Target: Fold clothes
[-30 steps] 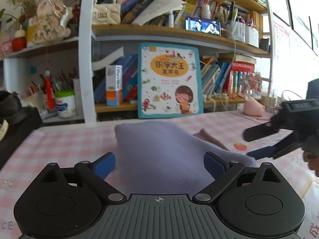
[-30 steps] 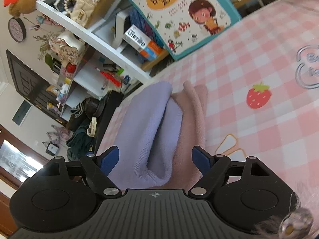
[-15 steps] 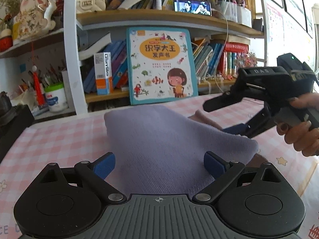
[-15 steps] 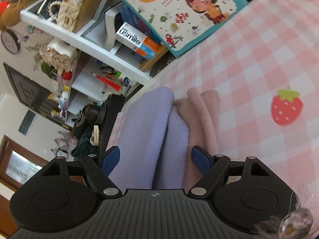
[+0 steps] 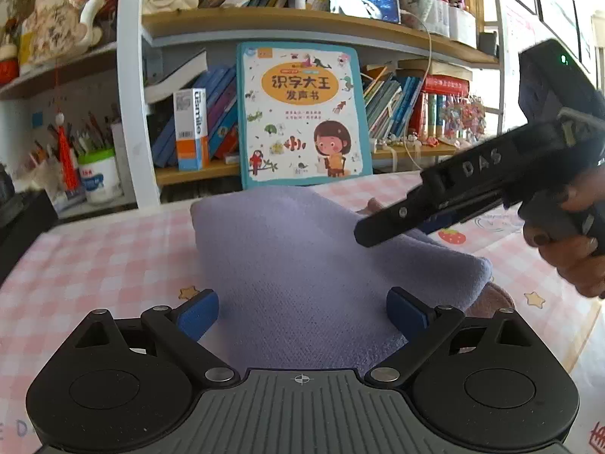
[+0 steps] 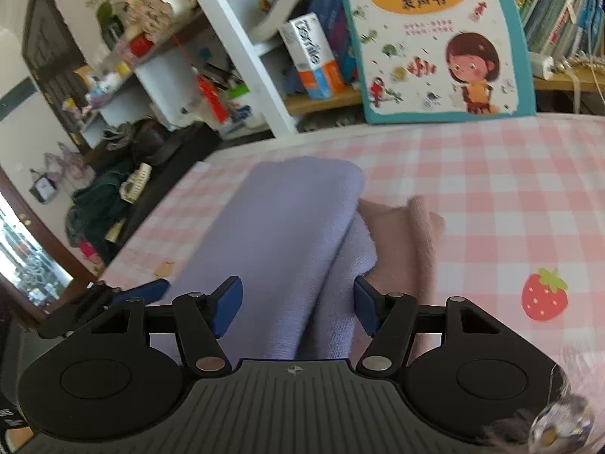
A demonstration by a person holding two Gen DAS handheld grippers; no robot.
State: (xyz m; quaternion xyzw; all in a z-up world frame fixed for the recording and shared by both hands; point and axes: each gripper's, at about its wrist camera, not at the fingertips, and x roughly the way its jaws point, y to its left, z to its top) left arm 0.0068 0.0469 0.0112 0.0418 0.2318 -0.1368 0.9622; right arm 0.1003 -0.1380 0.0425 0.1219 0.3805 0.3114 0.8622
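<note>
The pink-and-white checked counter (image 5: pixel 94 249) carries a folded lavender knit garment (image 5: pixel 302 265) overlapping a dusty-pink fleece garment (image 6: pixel 408 234). Both appear soft, light, limp; grip layered edges. Left hand-held gripper (image 5: pixel 302 314) and right hand-held gripper (image 6: pixel 298 310) straddle the lavender fabric, jaws apart.

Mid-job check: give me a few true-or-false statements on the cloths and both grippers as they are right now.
1. The purple cloth lies on top of the pink cloth. True.
2. The left gripper is shut on the purple cloth. False: its jaws stand open around it.
3. The right gripper is open. True.
4. The picture book lies flat on the checked tablecloth. False: it stands upright against the shelves.
</note>
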